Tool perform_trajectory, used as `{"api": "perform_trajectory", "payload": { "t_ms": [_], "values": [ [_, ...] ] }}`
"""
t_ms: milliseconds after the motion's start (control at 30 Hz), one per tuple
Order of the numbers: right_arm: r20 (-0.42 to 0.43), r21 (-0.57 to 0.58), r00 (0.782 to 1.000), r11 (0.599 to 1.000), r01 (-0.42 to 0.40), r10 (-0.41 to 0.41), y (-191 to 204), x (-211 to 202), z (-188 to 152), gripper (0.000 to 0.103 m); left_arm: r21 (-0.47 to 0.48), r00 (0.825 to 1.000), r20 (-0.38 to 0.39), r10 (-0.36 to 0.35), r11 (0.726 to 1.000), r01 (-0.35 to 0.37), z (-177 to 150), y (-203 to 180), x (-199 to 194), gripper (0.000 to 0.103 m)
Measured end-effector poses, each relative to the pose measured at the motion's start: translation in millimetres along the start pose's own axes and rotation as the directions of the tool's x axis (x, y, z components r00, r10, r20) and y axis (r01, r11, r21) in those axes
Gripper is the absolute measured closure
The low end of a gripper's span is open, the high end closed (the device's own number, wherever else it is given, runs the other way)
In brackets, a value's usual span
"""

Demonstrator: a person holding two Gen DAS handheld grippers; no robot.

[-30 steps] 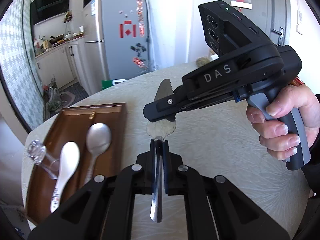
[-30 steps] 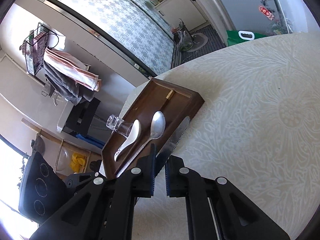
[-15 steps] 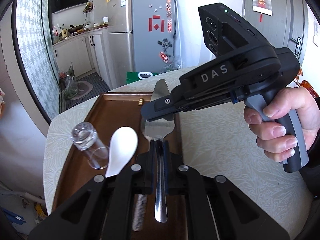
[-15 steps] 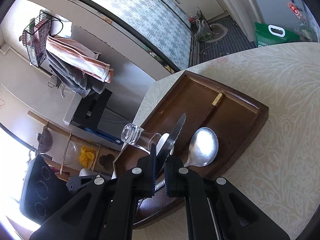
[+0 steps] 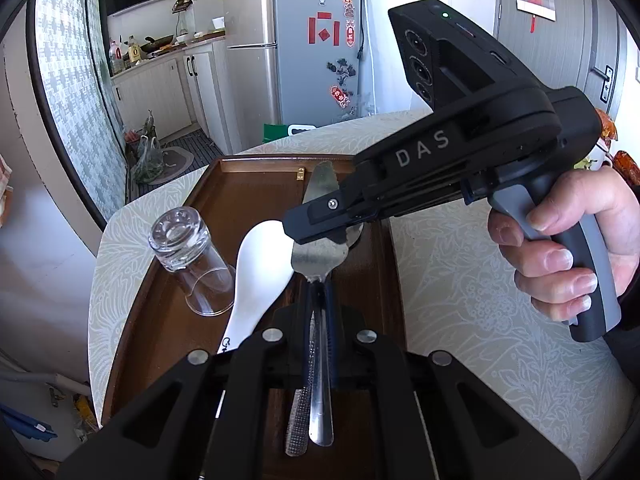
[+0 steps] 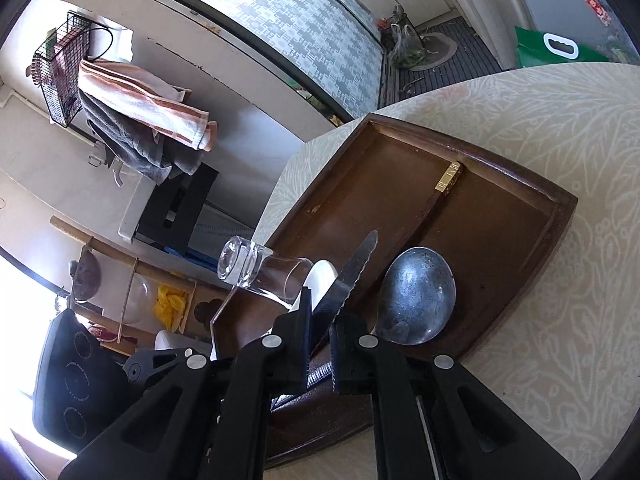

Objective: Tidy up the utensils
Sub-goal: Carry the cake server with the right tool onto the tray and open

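A serrated metal cake server [image 5: 316,256] hangs over the brown wooden tray [image 5: 256,168]. My left gripper [image 5: 320,292] is shut on its handle. My right gripper [image 5: 320,232], held by a hand, reaches in from the right and is shut on the blade. In the right wrist view the serrated blade [image 6: 356,268] sticks out past the right gripper [image 6: 320,320]. In the tray lie a white ceramic spoon [image 5: 260,268], a metal spoon [image 6: 416,300] and a clear glass [image 5: 188,256] on its side. The right gripper hides most of the metal spoon's bowl in the left wrist view.
The tray sits at the left edge of a round table with a pale patterned cloth [image 5: 460,280]. Beyond the table stand a silver fridge [image 5: 296,40] and kitchen cabinets [image 5: 160,92]. A towel rack [image 6: 132,112] is below the table edge.
Both grippers have carried the cake server leftward from over the bare cloth to above the tray and a little lower. Both grips are unchanged.
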State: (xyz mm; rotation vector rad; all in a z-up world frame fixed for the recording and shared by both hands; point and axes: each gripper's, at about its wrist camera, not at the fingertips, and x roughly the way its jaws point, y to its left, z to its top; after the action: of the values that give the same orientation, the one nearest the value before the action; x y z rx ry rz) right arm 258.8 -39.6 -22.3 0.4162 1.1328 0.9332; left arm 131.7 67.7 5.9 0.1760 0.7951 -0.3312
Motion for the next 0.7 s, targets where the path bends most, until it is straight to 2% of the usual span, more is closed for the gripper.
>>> {"api": "perform_trajectory", "payload": {
  "t_ms": [133,200,233,300,400,567,600,633,700],
  "values": [
    [-0.004,0.017,1.0,1.0,0.01,-0.01,-5.0,1.6,-0.5,0.09,-0.004,1.0,-0.005,0.001,1.0,-0.001,-1.9,-0.2,1.6,0.095],
    [0.007,0.021,1.0,1.0,0.009,-0.009,-5.8,-0.5,-0.3,0.061,-0.007,1.0,-0.003,0.006,1.0,-0.006,-2.2,-0.3,1.0,0.095],
    [0.018,0.021,1.0,1.0,0.011,-0.011,-5.2,-3.4,0.4,0.054,-0.008,1.0,-0.003,0.009,1.0,-0.009,-1.4,1.1,1.8,0.095],
    [0.029,0.01,0.999,1.0,0.017,-0.018,-2.9,-7.3,1.5,0.034,-0.013,1.0,-0.001,0.021,1.0,-0.021,-1.9,2.2,2.6,0.091],
    [0.031,0.017,0.999,1.0,0.009,-0.009,-2.1,-11.8,2.9,0.027,-0.015,1.0,-0.01,0.011,1.0,-0.011,-3.7,2.2,4.9,0.091],
    [0.012,0.015,1.0,1.0,-0.012,0.012,3.1,-11.8,3.7,0.023,-0.016,1.0,-0.008,0.007,1.0,-0.007,-4.1,0.9,3.9,0.091],
    [0.007,0.0,1.0,1.0,-0.015,0.015,6.2,-11.7,3.7,0.023,-0.018,1.0,-0.007,0.009,1.0,-0.009,-4.1,0.8,3.0,0.081],
    [0.005,-0.017,1.0,1.0,-0.008,0.008,8.4,-12.0,3.5,0.023,-0.019,1.0,-0.006,0.011,1.0,-0.011,-3.9,-0.3,2.2,0.059],
    [0.009,-0.035,1.0,0.999,0.018,-0.018,12.9,-13.6,3.3,0.021,-0.017,1.0,0.007,0.027,1.0,-0.027,-4.0,-2.5,-1.0,0.036]
  ]
}}
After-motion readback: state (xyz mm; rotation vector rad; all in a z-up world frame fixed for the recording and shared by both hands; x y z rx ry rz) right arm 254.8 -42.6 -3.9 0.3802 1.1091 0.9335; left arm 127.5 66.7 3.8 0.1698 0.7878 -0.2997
